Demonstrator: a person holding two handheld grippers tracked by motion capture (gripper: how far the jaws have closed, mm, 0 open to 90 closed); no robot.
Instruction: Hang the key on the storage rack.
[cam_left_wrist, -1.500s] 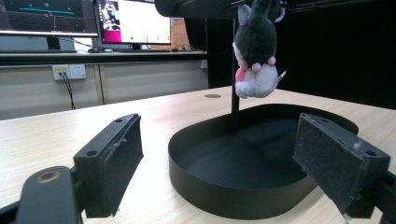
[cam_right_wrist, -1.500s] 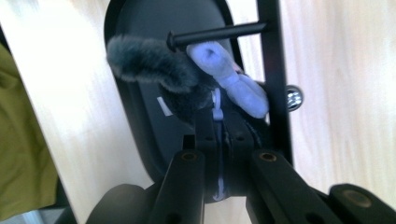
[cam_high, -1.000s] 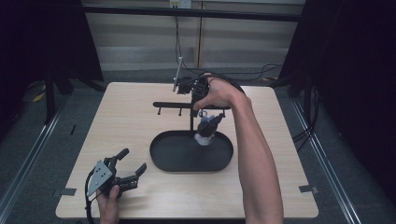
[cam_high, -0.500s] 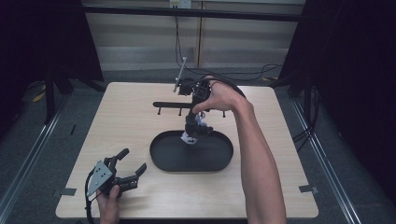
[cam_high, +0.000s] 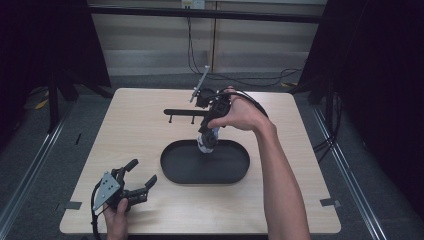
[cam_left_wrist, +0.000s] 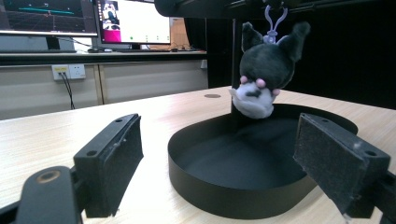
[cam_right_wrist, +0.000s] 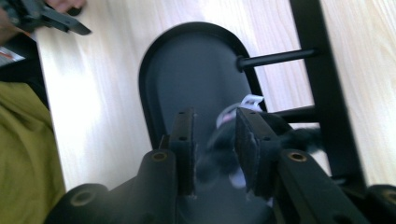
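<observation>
My right gripper (cam_high: 209, 131) sits over the far end of the black oval tray (cam_high: 175, 172), jaws pointing down; they've just been opening, and the plush keychain (cam_left_wrist: 261, 77) sits blurred in the gap and partly behind one pad in the right gripper view, so I can't tell if a pad touches it. The plush hangs by its pale loop from a peg of the black rack (cam_high: 182, 112), dangling just above the tray floor. My left gripper (cam_high: 131, 186) rests near the table's (cam_high: 125, 130) front-left corner, jaws spread wide on nothing, aimed at the tray.
</observation>
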